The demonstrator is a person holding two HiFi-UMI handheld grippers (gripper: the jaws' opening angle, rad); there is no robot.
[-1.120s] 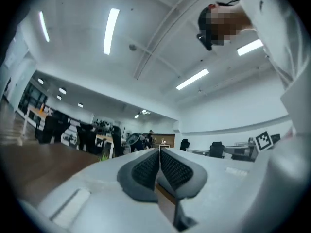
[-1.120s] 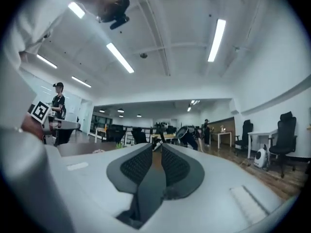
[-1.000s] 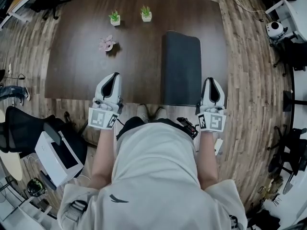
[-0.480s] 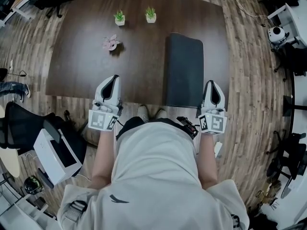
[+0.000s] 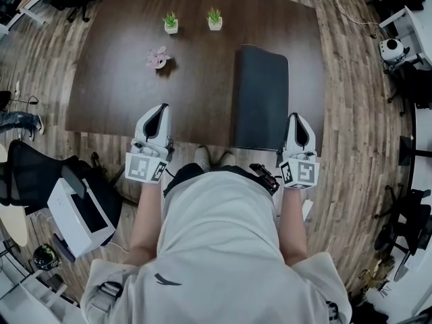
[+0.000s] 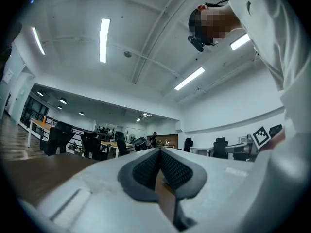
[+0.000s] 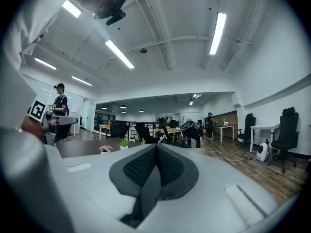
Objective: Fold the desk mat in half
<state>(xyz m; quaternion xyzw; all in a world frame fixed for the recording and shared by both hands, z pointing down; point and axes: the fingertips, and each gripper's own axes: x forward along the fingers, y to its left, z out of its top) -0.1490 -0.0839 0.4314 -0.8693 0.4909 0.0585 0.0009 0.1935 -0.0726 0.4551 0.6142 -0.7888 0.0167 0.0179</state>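
The dark grey desk mat (image 5: 260, 96) lies as a narrow rectangle on the right part of the brown table (image 5: 115, 79), reaching the near edge; its far end looks rounded and thick. My left gripper (image 5: 160, 109) is over the table's near edge, well left of the mat, shut and empty. Just right of the mat's near corner my right gripper (image 5: 298, 117) is also shut with nothing in it. In the left gripper view the pads of the left gripper (image 6: 159, 152) meet. The right gripper (image 7: 156, 147) shows the same in its own view.
Two small potted plants (image 5: 171, 23) (image 5: 214, 18) and a pink flower pot (image 5: 158, 59) stand on the far left half of the table. A black chair and a white box (image 5: 77, 214) sit on the floor at my left. Office chairs and desks surround the table.
Both grippers hold their places at the near table edge. The head view has shifted slightly, so the table sits a little lower and to the right.
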